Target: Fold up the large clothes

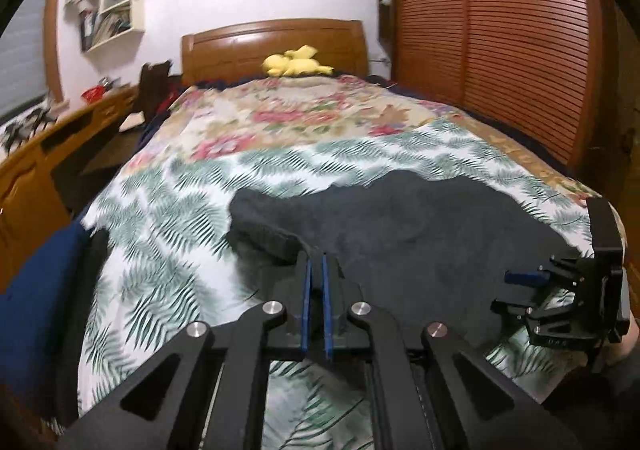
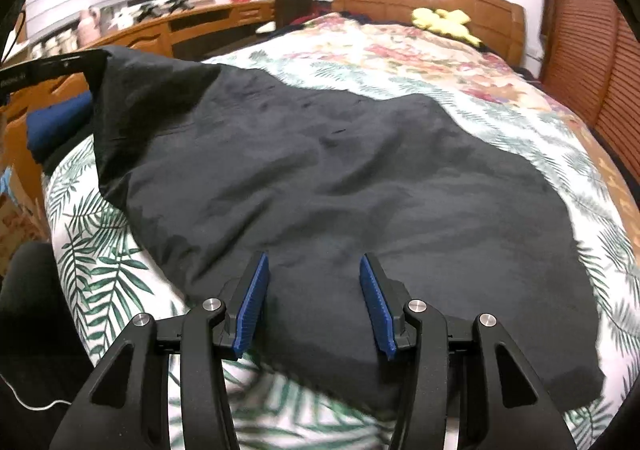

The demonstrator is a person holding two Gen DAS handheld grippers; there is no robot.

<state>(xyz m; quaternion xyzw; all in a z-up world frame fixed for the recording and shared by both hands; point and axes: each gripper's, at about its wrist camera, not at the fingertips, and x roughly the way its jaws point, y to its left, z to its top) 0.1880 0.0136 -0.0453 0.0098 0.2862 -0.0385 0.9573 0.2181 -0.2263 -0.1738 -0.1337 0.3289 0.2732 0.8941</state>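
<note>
Two wrist views, shared bed point(image 1: 168, 209)

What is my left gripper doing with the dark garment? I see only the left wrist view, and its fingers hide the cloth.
Observer: The left gripper is shut on one corner of the dark garment and holds it raised above the bed; the cloth hangs down from it.
Operator: Is the right gripper open?
Observer: Yes. The right gripper has its jaws apart over the garment's near edge, and the pads press on nothing.
Operator: How does the rest of the garment lie?
Observer: It is spread on the leaf-print sheet with soft wrinkles, not folded yet.
</note>
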